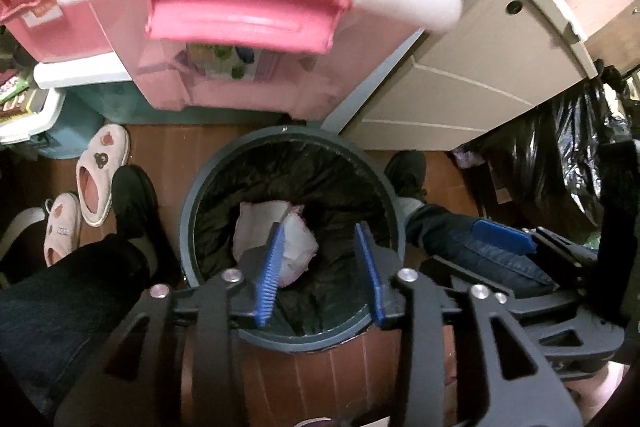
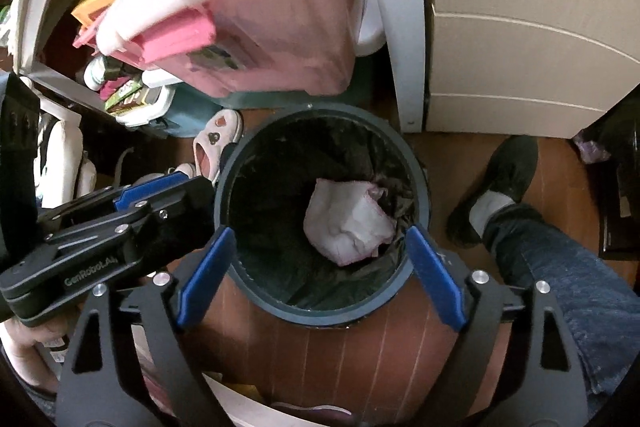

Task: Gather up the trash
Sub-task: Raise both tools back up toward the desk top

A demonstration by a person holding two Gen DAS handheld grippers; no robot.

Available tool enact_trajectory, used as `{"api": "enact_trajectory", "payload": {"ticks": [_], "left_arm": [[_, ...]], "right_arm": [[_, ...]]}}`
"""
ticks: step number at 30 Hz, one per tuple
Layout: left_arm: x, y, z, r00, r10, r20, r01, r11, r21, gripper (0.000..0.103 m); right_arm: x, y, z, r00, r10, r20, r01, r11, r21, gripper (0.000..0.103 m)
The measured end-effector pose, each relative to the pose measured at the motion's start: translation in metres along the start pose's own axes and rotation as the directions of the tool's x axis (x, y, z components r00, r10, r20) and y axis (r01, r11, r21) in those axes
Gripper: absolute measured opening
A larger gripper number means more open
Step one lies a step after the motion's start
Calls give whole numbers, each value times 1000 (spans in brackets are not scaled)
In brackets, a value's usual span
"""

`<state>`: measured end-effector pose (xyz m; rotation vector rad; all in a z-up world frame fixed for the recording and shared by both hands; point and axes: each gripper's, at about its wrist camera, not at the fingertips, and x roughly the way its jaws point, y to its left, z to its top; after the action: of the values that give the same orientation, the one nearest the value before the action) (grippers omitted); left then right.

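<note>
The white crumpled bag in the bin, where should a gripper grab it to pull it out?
Probably from straight above, since the bin's wall blocks every sideways approach. The white bag lies loose on the black liner. Pinch a raised crumpled fold near its middle, where the plastic bunches up; flat parts would likely slip. Keep the fingertips off the liner. Both the left gripper and right gripper are open and empty.

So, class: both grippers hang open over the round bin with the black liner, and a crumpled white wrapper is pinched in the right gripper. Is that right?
Not quite. The crumpled white wrapper lies loose inside the round bin on the black liner. The right gripper holds nothing, as the right wrist view shows. The left gripper is also open and empty.
</note>
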<state>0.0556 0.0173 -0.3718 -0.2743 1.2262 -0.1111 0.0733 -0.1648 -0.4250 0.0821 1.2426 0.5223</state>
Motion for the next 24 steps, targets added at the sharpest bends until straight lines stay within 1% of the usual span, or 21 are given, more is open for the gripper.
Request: {"api": "enact_trajectory", "payload": {"ticks": [3, 7, 9, 12, 17, 18, 24], "left_arm": [[-13, -3, 0, 1000, -3, 26, 3, 1000, -6, 43], [-33, -8, -1, 998, -2, 64, 3, 1000, -14, 53], [-42, -10, -3, 997, -7, 80, 9, 1000, -17, 56], [-57, -13, -5, 994, -9, 112, 11, 1000, -19, 66], [-85, -27, -7, 987, -17, 162, 17, 1000, 6, 69], [-90, -30, -7, 985, -19, 171, 17, 1000, 9, 72], [-126, -47, -7, 969, -41, 242, 34, 999, 32, 77]], "right_arm": [[-13, 1, 0, 1000, 6, 26, -6, 1000, 4, 89], [-28, 3, -1, 999, 7, 54, -7, 1000, 1, 89], [-38, 4, -3, 997, 5, 73, -5, 1000, 0, 90], [-51, 8, -4, 995, -7, 100, 7, 1000, -4, 91], [-77, 14, -7, 988, -6, 155, 8, 1000, -11, 92], [-83, 16, -7, 986, -7, 168, 9, 1000, -15, 93], [-124, 25, -7, 968, -14, 250, 22, 999, -27, 96]]}}
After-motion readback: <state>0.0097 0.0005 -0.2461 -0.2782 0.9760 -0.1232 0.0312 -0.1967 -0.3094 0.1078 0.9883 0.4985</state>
